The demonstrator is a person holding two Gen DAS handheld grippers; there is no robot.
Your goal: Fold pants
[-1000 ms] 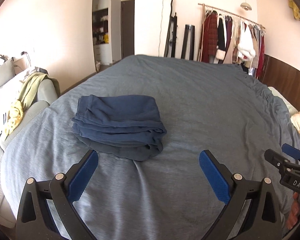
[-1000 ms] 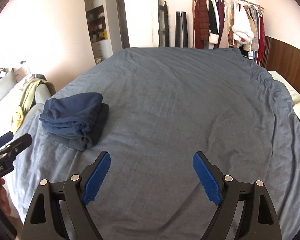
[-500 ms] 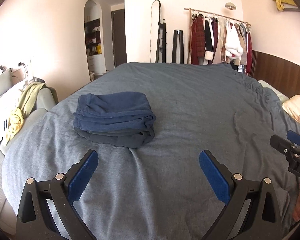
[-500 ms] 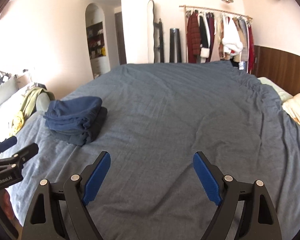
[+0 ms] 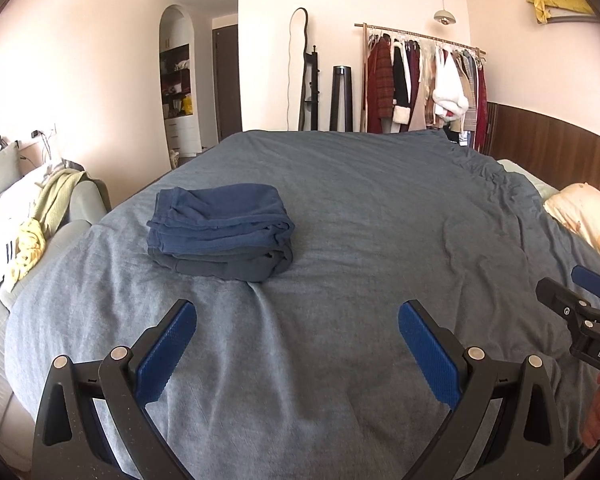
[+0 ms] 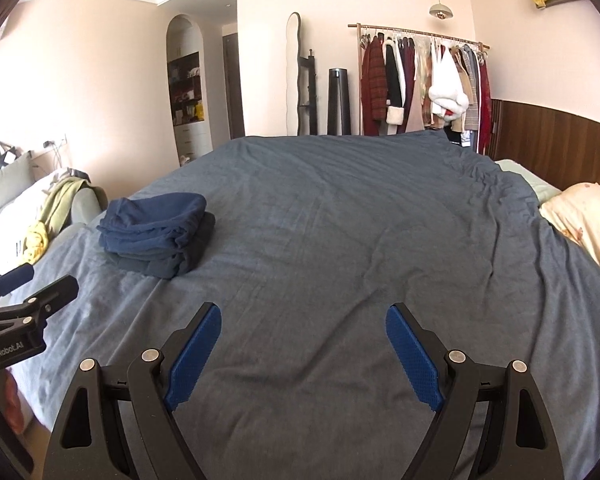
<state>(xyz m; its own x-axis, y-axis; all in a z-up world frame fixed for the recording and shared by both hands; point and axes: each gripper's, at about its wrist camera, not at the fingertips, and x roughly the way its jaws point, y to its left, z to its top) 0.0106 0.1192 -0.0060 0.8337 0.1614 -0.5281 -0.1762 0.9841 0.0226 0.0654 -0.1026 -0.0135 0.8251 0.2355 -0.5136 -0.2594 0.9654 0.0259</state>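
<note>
Dark blue pants [image 5: 220,230] lie folded into a compact stack on the left part of the grey-blue bed cover [image 5: 360,200]; the right wrist view shows the same pants [image 6: 156,234] further left. My left gripper [image 5: 296,344] is open and empty, held back from the stack over bare cover. My right gripper [image 6: 302,350] is open and empty too, off to the right of the pants. Each gripper shows at the edge of the other's view, the right one [image 5: 580,304] and the left one [image 6: 24,296].
A sofa with yellow-green cloth [image 5: 40,216] stands left of the bed. A patterned pillow [image 5: 588,216] lies at the right edge. A clothes rack [image 5: 424,80], a mirror and a doorway line the far wall. A person's hand [image 5: 598,420] shows bottom right.
Both grippers have drawn back from the bed, so the pants look smaller and farther. More of the wall and ceiling shows. The folded stack has not moved.
</note>
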